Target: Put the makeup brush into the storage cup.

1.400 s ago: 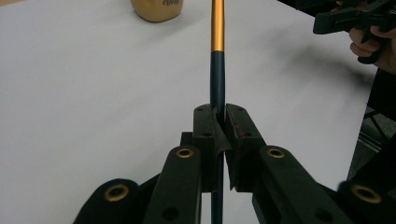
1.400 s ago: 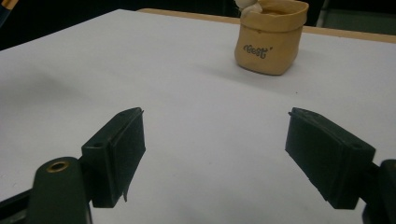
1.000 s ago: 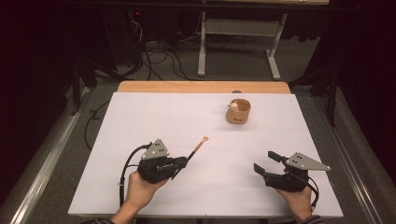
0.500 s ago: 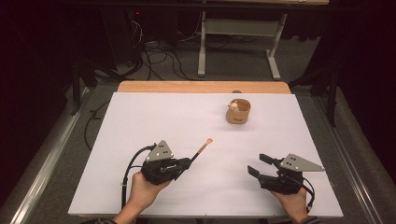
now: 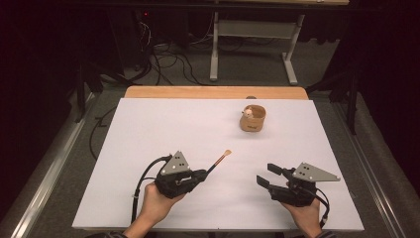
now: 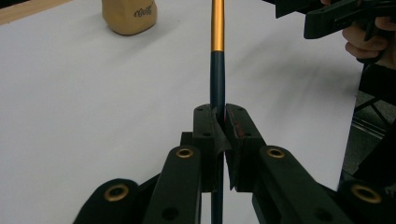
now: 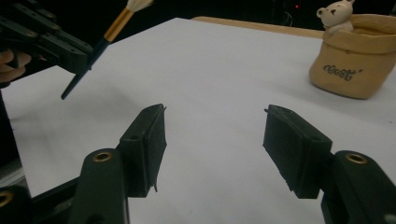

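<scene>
1. Right gripper [image 5: 266, 176], near table [image 5: 148, 124] edge: jaws spread, empty.
2. Left gripper [image 5: 202, 174]: jaws pinch the dark handle of a paintbrush [image 5: 219, 160], bristles raised, pointing forward-right.
3. Tan pouch [image 5: 252, 118] holding a small bear figure, far right.

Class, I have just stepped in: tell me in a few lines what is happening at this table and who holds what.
A person works at a white table with a gripper in each hand. The left gripper is shut on a paintbrush with a dark handle and gold ferrule, its tip raised toward the far side. The right gripper is open and holds nothing. A tan pouch-shaped holder with a small bear figure stands farther back, untouched.
</scene>
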`<state>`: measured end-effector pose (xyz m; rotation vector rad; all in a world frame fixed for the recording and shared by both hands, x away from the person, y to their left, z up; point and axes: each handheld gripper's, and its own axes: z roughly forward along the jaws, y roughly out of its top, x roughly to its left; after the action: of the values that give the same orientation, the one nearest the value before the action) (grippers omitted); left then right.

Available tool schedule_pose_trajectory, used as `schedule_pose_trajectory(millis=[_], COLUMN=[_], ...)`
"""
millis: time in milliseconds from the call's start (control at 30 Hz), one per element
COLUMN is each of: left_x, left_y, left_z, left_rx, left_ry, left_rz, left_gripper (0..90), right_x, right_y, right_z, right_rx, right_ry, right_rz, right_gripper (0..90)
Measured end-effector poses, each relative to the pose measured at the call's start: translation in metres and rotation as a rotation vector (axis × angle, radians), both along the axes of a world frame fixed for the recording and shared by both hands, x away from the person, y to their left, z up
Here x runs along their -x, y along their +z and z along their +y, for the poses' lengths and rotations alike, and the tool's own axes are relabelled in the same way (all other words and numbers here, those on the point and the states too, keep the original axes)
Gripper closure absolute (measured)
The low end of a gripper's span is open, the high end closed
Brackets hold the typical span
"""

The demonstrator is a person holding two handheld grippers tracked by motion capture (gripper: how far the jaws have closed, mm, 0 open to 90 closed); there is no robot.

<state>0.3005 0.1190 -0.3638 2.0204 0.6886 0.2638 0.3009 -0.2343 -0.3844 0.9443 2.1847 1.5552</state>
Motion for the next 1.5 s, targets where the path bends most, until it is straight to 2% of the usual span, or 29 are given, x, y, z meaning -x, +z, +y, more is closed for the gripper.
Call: schedule_pose_trajectory(millis=[133, 433, 933, 1500], left_x=[0.0, 0.0, 0.002, 0.005], left_y=[0.0, -0.002, -0.003, -0.003], left_z=[-0.002, -0.01, -0.023, -0.032], left_rx=[0.002, 0.004, 0.002, 0.006], left_ry=[-0.006, -0.024, -0.057, -0.081], left_rz=[-0.002, -0.008, -0.015, -0.023], left_gripper=[83.7, 83.7, 83.7, 83.7], right_x=[0.0, 0.001, 0.0, -0.004], right_y=[0.0, 0.001, 0.002, 0.004], right_z=[0.004, 0.021, 0.044, 0.058], right_rx=[-0.007, -0.022, -0.033, -0.1], right_ry=[0.01, 0.078, 0.135, 0.174], right_rz=[0.005, 0.008, 0.024, 0.069], right_gripper=[42.9, 47.0, 49.2, 49.9])
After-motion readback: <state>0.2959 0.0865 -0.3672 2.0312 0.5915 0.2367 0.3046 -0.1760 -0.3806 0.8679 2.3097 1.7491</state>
